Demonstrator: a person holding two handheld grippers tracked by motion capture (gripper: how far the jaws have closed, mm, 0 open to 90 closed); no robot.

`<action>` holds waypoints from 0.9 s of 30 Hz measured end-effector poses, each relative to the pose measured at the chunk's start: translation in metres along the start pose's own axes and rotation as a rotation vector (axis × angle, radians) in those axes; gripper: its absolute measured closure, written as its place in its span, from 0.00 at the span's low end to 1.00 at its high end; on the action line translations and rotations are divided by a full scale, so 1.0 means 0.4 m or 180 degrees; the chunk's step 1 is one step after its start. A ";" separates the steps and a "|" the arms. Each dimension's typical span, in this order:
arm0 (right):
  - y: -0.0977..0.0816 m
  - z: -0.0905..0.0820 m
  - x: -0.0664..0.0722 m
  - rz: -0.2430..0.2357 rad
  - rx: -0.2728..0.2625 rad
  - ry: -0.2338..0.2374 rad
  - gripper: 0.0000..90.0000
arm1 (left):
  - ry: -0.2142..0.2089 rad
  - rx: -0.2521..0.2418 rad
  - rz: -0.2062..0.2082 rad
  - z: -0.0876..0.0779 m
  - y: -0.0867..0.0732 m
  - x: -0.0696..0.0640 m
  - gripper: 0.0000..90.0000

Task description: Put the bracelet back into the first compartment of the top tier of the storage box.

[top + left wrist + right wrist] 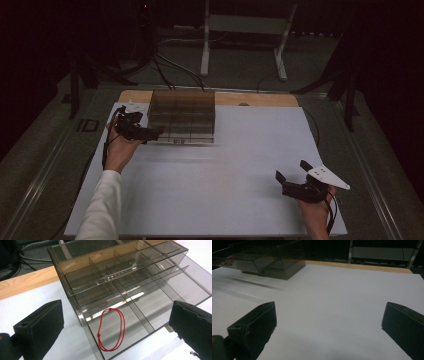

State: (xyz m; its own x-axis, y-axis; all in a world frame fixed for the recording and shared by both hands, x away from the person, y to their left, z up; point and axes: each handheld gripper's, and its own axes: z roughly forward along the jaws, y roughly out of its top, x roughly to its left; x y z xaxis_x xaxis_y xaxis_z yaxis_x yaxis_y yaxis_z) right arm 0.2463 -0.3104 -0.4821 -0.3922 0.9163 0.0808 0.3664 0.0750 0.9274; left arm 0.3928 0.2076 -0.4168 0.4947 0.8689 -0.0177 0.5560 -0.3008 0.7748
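Note:
A smoky see-through box [182, 117] with divided drawers stands at the far left of the white table top [235, 165]. One drawer [150, 312] is pulled out, and a red cord loop [111, 330] lies in its near compartment. My left gripper [150, 133] is at the box's left front corner, held by a hand in a white sleeve. In the left gripper view, my left gripper [117, 308] is open wide, and its pads touch nothing. My right gripper [291, 170] rests open at the near right of the table. Only bare table lies between its jaws [329, 311]. The box [269, 262] is far to its left.
A wooden strip [260, 99] runs along the table's far edge behind the box. Beyond it, a white metal stand [242, 30] and dark cables [160, 65] sit on the floor. Black stands flank the table on both sides.

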 end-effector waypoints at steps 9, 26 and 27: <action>-0.001 0.002 0.001 -0.0007 0.0007 0.0004 0.00 | -0.0021 -0.0032 0.0067 -0.016 -0.007 -0.019 0.01; -0.001 0.002 0.001 -0.0003 0.0006 0.0005 0.00 | -0.0150 -0.0005 0.0155 -0.022 -0.020 -0.064 0.01; -0.001 0.002 0.001 0.0001 0.0005 0.0005 0.00 | -0.0156 0.0004 0.0164 -0.022 -0.020 -0.066 0.01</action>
State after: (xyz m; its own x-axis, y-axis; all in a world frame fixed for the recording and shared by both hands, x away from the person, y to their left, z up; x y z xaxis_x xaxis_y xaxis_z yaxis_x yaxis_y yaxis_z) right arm 0.2467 -0.3098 -0.4826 -0.3934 0.9157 0.0818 0.3679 0.0752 0.9268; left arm 0.3693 0.1906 -0.4171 0.5550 0.8318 -0.0087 0.5297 -0.3453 0.7747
